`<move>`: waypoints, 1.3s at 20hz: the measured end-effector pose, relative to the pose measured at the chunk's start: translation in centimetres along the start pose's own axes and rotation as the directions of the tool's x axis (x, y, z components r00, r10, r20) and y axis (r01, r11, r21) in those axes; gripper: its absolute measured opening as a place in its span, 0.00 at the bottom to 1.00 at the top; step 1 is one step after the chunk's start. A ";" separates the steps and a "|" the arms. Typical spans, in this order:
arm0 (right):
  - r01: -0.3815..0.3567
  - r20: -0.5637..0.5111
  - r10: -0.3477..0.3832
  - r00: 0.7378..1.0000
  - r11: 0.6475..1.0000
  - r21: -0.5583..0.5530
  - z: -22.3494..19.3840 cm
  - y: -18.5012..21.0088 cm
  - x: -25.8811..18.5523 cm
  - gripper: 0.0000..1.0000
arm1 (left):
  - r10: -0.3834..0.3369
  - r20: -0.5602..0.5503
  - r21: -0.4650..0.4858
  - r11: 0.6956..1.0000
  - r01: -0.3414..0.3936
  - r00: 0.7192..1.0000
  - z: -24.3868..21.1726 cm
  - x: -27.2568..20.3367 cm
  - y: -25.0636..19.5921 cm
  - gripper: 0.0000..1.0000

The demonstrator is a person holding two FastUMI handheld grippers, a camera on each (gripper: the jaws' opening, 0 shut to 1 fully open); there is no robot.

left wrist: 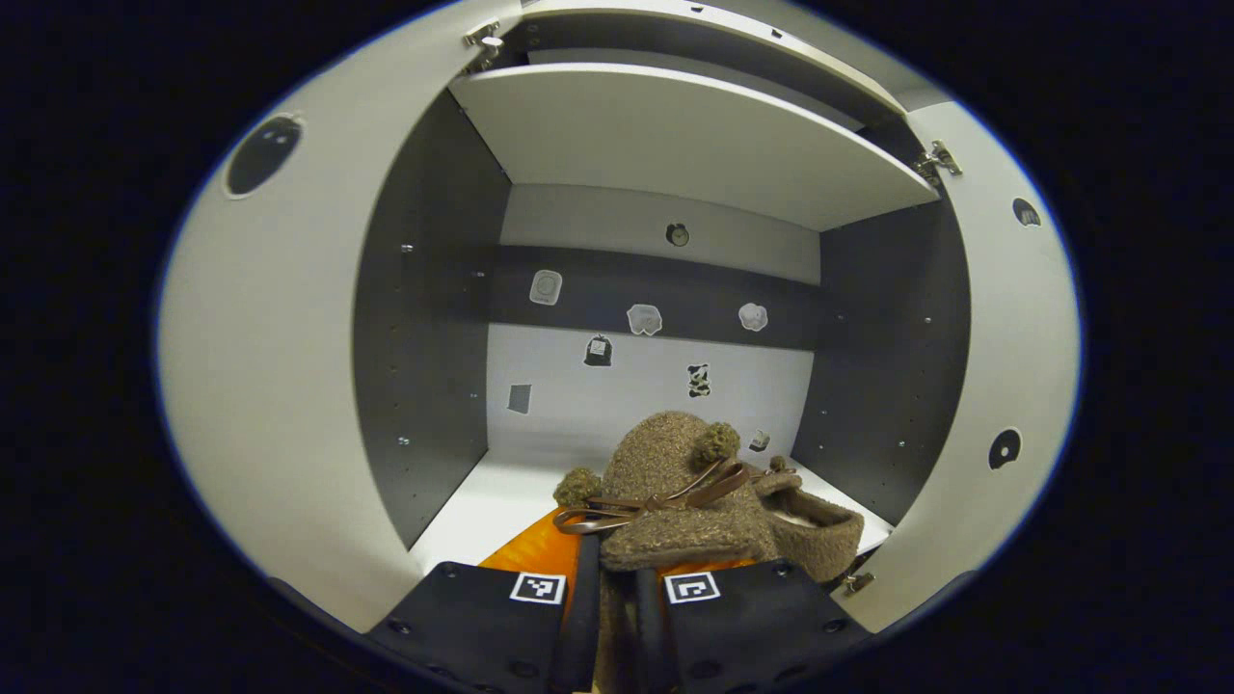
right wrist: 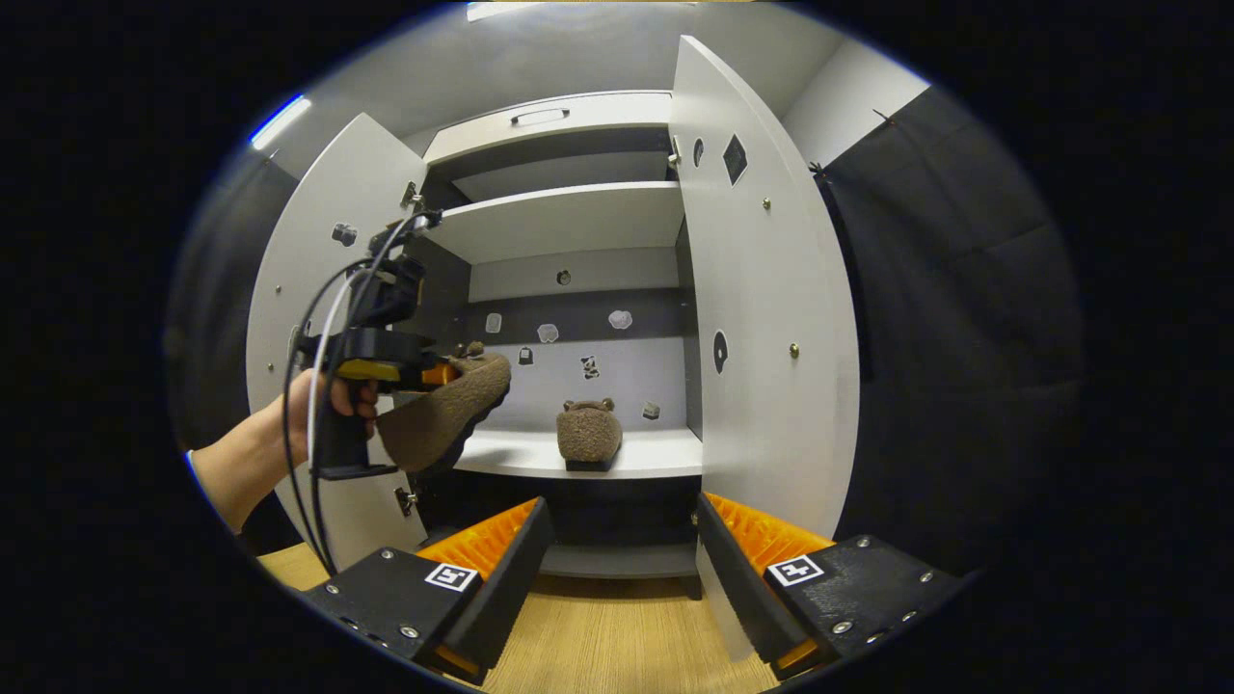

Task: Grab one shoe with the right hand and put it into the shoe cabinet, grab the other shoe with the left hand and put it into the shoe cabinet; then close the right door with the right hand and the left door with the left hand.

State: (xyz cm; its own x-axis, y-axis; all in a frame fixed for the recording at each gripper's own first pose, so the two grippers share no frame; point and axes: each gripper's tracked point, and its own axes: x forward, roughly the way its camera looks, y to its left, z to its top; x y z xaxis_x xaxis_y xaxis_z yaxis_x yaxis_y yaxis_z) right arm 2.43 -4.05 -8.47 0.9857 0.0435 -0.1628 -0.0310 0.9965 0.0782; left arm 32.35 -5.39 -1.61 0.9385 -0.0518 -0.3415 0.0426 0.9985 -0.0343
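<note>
A shoe [left wrist: 675,511] is clamped in the left gripper [left wrist: 609,617] at the open cabinet [right wrist: 569,217]. The right gripper [right wrist: 617,578] is held wide open and empty. The other shoe [right wrist: 589,434] is set on the shelf [right wrist: 665,455].

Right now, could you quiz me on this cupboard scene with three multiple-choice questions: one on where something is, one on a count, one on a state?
1. Where is the shoe that has already been let go?
A. On the wooden floor
B. On the shelf inside the shoe cabinet
C. On top of the cabinet

2. How many fuzzy brown shoes can be seen?
A. One
B. Two
C. Three

3. How do the cabinet doors stand?
A. Both open
B. Both shut
C. One of them shut

Answers:
1 B: the placed shoe sits on the white shelf of the shoe cabinet.
2 B: besides that one, the held shoe is clamped in the left gripper, while the right gripper is open.
3 A: the left door and right door both swing outward.
</note>
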 end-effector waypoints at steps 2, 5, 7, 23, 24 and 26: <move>0.016 0.001 -0.016 1.000 1.000 -0.021 0.0 -0.6 0.1 0.93 | 0.039 -0.049 0.020 0.999 -0.038 0.998 -0.8 4.4 0.5 0.24; 0.039 -0.004 -0.039 0.999 0.999 -0.032 -0.2 -1.3 -0.1 0.94 | 0.052 -0.150 0.017 0.999 -0.050 0.987 -3.1 9.1 0.3 0.24; 0.052 -0.008 -0.052 0.999 0.999 -0.009 -0.3 -1.8 -0.2 0.93 | 0.018 -0.236 0.012 1.000 -0.016 0.972 -5.5 10.8 -0.2 0.24; 0.073 -0.016 -0.073 0.997 0.997 -0.007 -0.4 -3.0 0.2 0.98 | -0.061 -0.166 -0.046 0.997 0.054 0.984 -5.1 6.6 0.1 0.97; 0.071 -0.021 -0.071 0.997 0.997 -0.009 -0.5 -2.9 0.2 0.94 | -0.078 -0.153 -0.060 0.996 0.070 0.985 -4.5 5.6 -0.2 0.97; 0.068 -0.022 -0.068 0.997 0.998 -0.008 -0.4 -2.8 -0.1 0.94 | -0.092 -0.087 -0.060 0.994 0.087 0.992 -2.5 3.5 -0.4 0.99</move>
State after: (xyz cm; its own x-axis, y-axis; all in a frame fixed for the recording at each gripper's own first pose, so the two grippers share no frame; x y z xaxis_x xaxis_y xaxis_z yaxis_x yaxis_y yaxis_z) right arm 2.39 -6.80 -9.08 0.9817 -0.0225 -0.1892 0.0343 0.9977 0.0593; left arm 34.76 -6.00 -5.15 0.8971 -0.1444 -0.4176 0.1030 0.9874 -0.1201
